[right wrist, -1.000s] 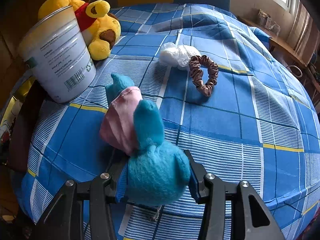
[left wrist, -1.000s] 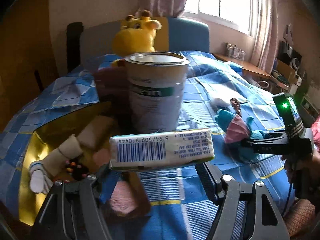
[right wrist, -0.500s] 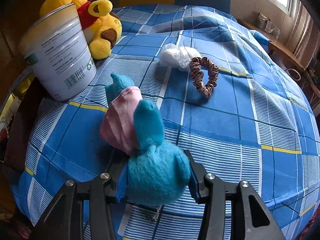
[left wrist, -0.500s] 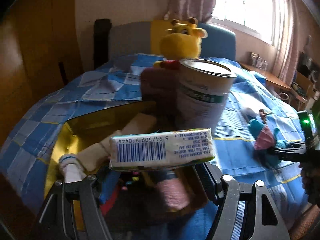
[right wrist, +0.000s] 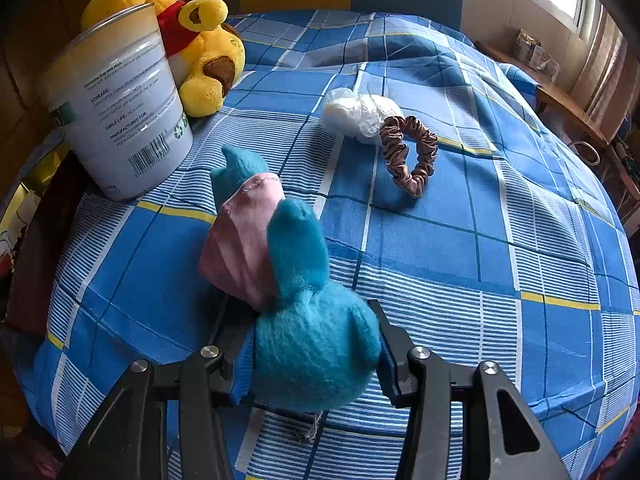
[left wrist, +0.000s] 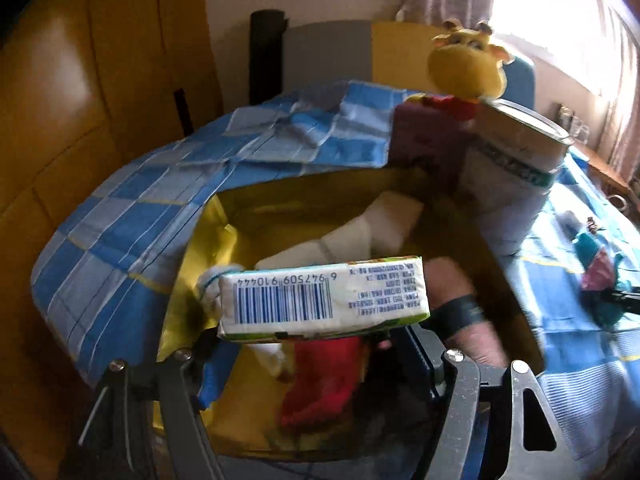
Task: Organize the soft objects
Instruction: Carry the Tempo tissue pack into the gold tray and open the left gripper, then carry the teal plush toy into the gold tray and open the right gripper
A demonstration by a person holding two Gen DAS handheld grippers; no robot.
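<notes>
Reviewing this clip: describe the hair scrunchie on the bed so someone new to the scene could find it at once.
Start at the blue checked bedspread in the right wrist view. Beyond the teal plush, toward the window side, lies a crumpled white plastic bundle. The scrunchie touches it: a brown, shiny, ruffled fabric ring lying flat, the only loop-shaped thing there.

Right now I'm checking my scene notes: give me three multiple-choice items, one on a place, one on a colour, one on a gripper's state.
1. The tissue pack in the left gripper hangs over: A) gold-lined box B) tin C) floor
2. The scrunchie is: A) green B) brown C) black
3. The right gripper is: A) open, empty B) shut on blue plush toy C) shut on tin

A: socks lie in the box below the pack.
B: shiny brown fabric.
B: both pads press the toy's sides.
</notes>
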